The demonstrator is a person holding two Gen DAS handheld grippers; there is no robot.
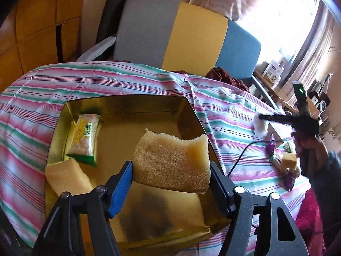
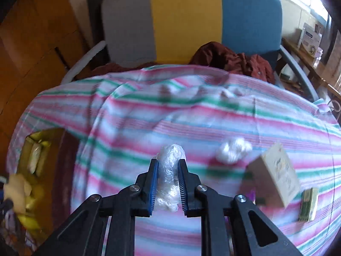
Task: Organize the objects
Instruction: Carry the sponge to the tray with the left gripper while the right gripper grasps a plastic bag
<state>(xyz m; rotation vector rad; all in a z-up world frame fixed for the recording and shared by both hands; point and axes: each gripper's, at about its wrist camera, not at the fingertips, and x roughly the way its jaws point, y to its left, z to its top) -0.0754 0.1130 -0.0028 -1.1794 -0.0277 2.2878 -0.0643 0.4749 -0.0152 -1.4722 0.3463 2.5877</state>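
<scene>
My left gripper is shut on a tan sponge and holds it over a gold tin box. In the box lie a green-and-white snack packet, a yellow sponge at the near left and another sponge piece under my jaws. My right gripper is shut on a crumpled clear plastic wrap above the striped cloth. The gold box also shows at the far left of the right wrist view.
On the striped cloth lie a white cotton wad, a beige carton and a small green packet. A black cable crosses the cloth. A grey, yellow and blue chair stands behind the table.
</scene>
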